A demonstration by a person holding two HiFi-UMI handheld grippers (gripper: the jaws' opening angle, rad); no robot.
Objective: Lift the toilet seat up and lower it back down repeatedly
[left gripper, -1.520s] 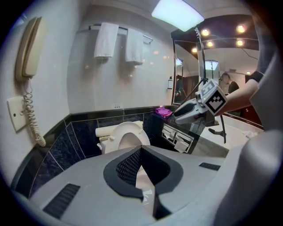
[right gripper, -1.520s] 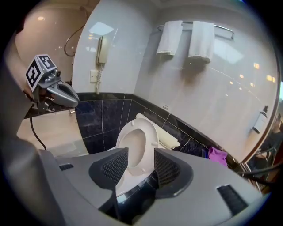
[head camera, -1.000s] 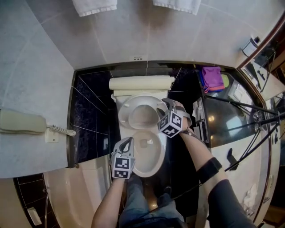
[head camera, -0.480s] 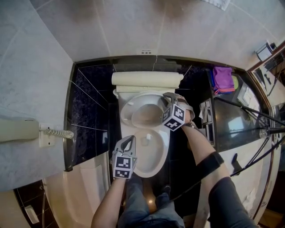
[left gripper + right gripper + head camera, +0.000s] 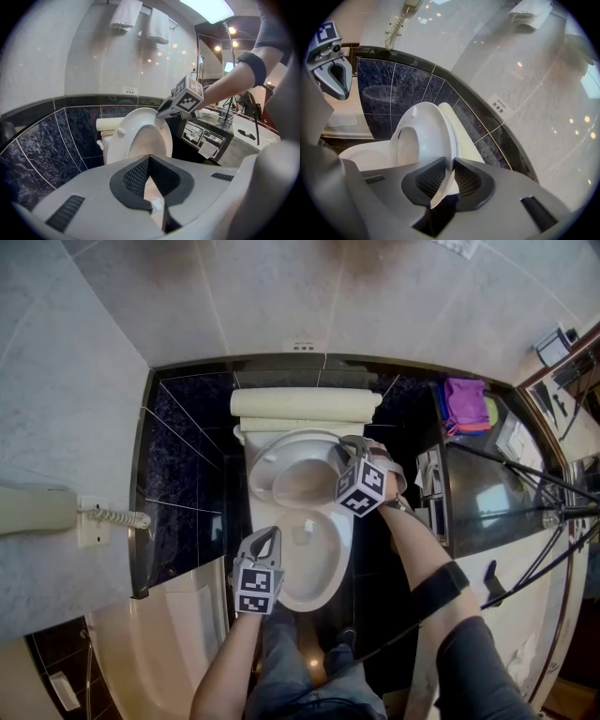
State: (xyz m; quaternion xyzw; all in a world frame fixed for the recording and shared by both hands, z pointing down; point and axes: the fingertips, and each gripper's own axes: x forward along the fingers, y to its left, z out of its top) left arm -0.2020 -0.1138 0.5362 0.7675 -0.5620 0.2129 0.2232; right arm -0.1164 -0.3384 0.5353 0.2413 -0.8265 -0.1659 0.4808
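Note:
The white toilet seat [image 5: 261,474] stands tilted up over the bowl [image 5: 330,563], hinged in front of the tank [image 5: 300,405]. My right gripper [image 5: 349,442] is at the seat's right rim. In the right gripper view the seat's [image 5: 424,133] thin edge runs between the pads of this gripper [image 5: 451,165]; the jaws are closing and the pads touch it. My left gripper [image 5: 269,534] hovers over the bowl's left front rim, shut with nothing in it. In the left gripper view its tips [image 5: 149,159] meet below the raised seat [image 5: 129,136].
Dark marble panels flank the toilet. A wall phone [image 5: 37,510] with a coiled cord hangs at the left. A counter on the right carries a purple cloth [image 5: 466,396] and a tissue box [image 5: 206,140]. Towels [image 5: 140,18] hang high on the wall. The person's legs stand just before the bowl.
The right gripper has kept to the seat's right rim while the view shifted slightly. The left gripper has stayed where it was.

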